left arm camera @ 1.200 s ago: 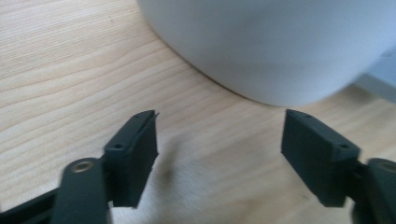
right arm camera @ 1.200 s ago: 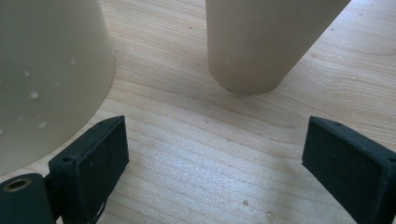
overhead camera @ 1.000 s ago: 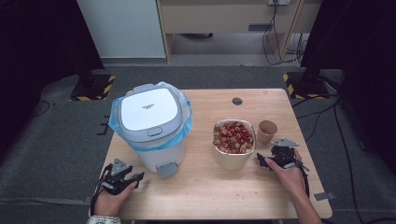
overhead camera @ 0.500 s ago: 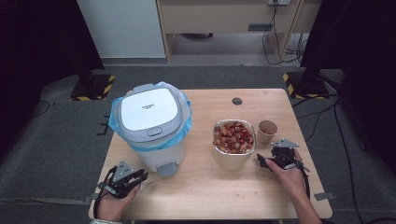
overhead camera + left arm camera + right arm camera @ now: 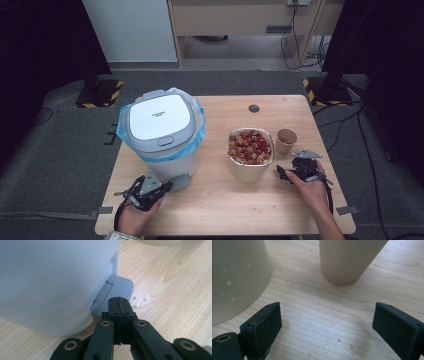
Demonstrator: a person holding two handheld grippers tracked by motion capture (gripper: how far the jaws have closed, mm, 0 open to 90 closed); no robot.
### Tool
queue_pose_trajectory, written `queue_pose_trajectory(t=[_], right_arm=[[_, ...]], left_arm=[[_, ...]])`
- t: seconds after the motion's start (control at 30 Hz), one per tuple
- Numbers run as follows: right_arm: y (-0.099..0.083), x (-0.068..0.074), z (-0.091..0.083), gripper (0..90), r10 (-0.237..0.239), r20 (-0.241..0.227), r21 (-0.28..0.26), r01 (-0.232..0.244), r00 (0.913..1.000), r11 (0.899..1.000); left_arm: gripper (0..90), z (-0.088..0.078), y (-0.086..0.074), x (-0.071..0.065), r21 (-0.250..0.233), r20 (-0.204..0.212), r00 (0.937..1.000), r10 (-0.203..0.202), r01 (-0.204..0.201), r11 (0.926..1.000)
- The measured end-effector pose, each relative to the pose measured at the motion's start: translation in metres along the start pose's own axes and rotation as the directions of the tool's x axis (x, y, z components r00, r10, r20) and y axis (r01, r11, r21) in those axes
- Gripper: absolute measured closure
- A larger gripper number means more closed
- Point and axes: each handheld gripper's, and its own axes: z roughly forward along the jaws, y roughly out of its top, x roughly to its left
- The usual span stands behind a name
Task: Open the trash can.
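Table [image 5: 220,210]: pale wood, grain plain in both gripper views, a dark round hole [image 5: 254,108] near its far edge. It stands on grey carpet; a white panel and a wooden cabinet rise beyond, 2 stand feet with yellow-black tape sit at far left and far right, and cables trail on the right. Both sides of the room are dark; nothing can be made out there.

Bin [image 5: 161,135]: white, lid down, blue bag at the rim, on the left half of the table. Its grey pedal [image 5: 180,181] juts from the near base.

Left gripper [image 5: 167,186]: jaws have just been closing and now meet with nothing between them, tips just beside the pedal [image 5: 117,291], over its near edge. Contact cannot be told. The bin [image 5: 55,277] is a blur there, top cut off.

Right gripper [image 5: 281,173]: jaws wide apart, empty, over bare wood near the right edge. Bowl [image 5: 251,160] of reddish pieces just left of it, cup [image 5: 286,141] beyond. In the right gripper view the bowl [image 5: 237,277] and cup [image 5: 347,260] are cut off at the top.
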Motion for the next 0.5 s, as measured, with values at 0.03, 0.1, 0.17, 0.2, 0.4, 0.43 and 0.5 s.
queue_pose_trajectory(t=[0.03, 0.1, 0.17, 0.2, 0.4, 0.43, 0.5], right_arm=[[0.0, 0.0, 0.0, 9.0, 0.0, 0.0, 0.0, 0.0, 1.0, 1.0], [0.0, 0.0, 0.0, 9.1, 0.0, 0.001, 0.001, 0.0, 1.0, 1.0], [0.0, 0.0, 0.0, 9.2, -0.004, -0.001, 0.003, 0.004, 1.0, 1.0], [0.0, 0.0, 0.0, 9.2, -0.004, -0.001, 0.003, 0.004, 1.0, 1.0], [0.0, 0.0, 0.0, 9.4, -0.006, -0.001, 0.004, 0.006, 1.0, 1.0], [0.0, 0.0, 0.0, 9.5, -0.006, -0.001, 0.003, 0.006, 1.0, 1.0], [0.0, 0.0, 0.0, 9.5, -0.007, 0.0, 0.003, 0.007, 1.0, 1.0]], left_arm=[[89.7, 0.002, 0.001, -0.001, 0.006, 0.001, 0.9999, 0.01, -0.01, 0.9999], [89.7, 0.006, 0.003, -0.003, 0.015, 0.007, 0.9997, 0.024, -0.024, 0.9996], [89.7, 0.011, 0.005, -0.005, 0.015, 0.004, 0.9994, 0.036, -0.036, 0.9993], [89.6, 0.013, 0.006, -0.006, 0.015, 0.005, 0.9992, 0.04, -0.04, 0.9991], [89.7, 0.026, 0.013, -0.01, 0.019, -0.009, 0.9974, 0.072, -0.072, 0.9973], [89.6, 0.027, 0.014, -0.01, 0.017, -0.011, 0.9971, 0.076, -0.075, 0.997], [89.6, 0.031, 0.015, -0.01, 0.019, -0.018, 0.9968, 0.078, -0.078, 0.9968]])
